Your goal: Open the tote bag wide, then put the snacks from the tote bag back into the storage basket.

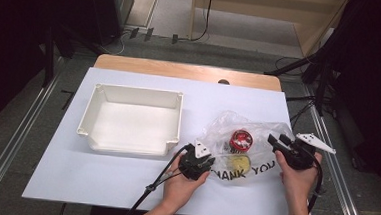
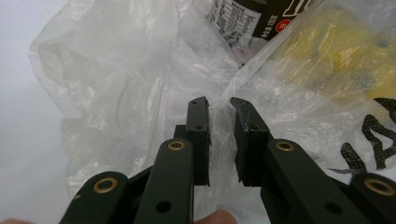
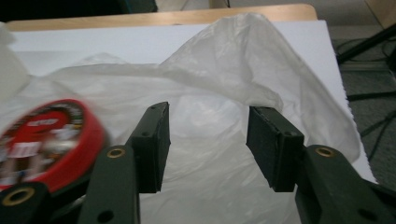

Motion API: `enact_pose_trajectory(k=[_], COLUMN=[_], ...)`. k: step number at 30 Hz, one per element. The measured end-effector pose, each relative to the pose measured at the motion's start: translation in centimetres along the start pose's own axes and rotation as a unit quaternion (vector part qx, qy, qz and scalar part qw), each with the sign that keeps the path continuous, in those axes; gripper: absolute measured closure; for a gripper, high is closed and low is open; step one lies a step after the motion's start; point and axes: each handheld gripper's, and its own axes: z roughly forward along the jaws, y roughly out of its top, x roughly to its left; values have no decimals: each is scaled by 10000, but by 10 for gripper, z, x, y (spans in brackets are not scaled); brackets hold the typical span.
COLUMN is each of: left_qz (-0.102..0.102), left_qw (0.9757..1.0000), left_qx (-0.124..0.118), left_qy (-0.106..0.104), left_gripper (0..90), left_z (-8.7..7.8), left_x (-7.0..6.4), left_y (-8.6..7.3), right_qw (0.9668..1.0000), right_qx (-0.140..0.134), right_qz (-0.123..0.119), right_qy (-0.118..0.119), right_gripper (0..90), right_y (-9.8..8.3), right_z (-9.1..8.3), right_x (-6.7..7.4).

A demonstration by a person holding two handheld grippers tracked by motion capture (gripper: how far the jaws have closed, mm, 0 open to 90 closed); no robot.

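Your left gripper (image 1: 199,155) sits at the near left edge of the plastic bag (image 1: 246,141), just right of the white tub (image 1: 132,120). In the left gripper view its jaws stand close together with a fold of the bag's thin film (image 2: 219,126) pinched between the pads, so it is clamped on the bag. Your left hand (image 1: 181,179) wraps the gripper body, and the cable (image 1: 156,183) trails back toward you.

Your right gripper (image 1: 281,143) is at the bag's right edge, on the far side from the tub. In the right gripper view its jaws are apart, with the bag's film rising behind and between them; the pads do not press on it, so nothing is gripped there. Your right hand (image 1: 299,177) holds that gripper from below.

The bag lies crumpled on the white sheet (image 1: 123,183), just right of the tub and apart from it. It is clear, with black lettering on the near side. Inside it you can see a round tin with a red lid (image 1: 241,139), lying toward the bag's middle, and a yellow item (image 1: 235,163) just nearer to you than the tin. In the right gripper view the tin (image 3: 44,140) shows blurred, left of the jaws.

The tub stands open side up, with nothing in it.
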Motion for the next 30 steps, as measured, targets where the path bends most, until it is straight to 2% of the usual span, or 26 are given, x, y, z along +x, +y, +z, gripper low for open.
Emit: enact_pose_trajectory(k=[3, 8, 12, 14, 17, 23, 26, 30], left_qz=[11, -11, -46, -98, -67, -6, 37, 30], left_qw=[10000, 10000, 10000, 9999, 9999, 9996, 9995, 9989], left_qx=[-13, -22, -27, -66, -111, -284, -303, -422], left_qy=[-1, 6, 4, -12, -33, -82, -92, -205], left_gripper=[788, 787, 782, 780, 766, 694, 652, 610], left_z=[0, 0, 0, 0, -2, -6, -9, -16], left_x=[0, 0, 0, 1, 1, 2, 2, 3], left_y=[0, 0, 0, 0, -1, 0, 0, 2], right_qw=[9997, 9990, 9974, 9966, 9967, 9968, 9965, 9957], right_qx=[-54, -206, -310, -216, 14, 352, 471, 576], right_qz=[-126, -318, -491, -605, -594, -542, -541, -563], right_qy=[216, 238, 418, 523, 551, 463, 426, 454], right_gripper=[443, 387, 373, 334, 280, 186, 172, 172], right_y=[3, 10, 15, 14, 7, -6, -10, -14], right_z=[-9, -24, -32, -29, -18, 2, 8, 14], right_x=[12, 34, 55, 65, 73, 78, 77, 78])
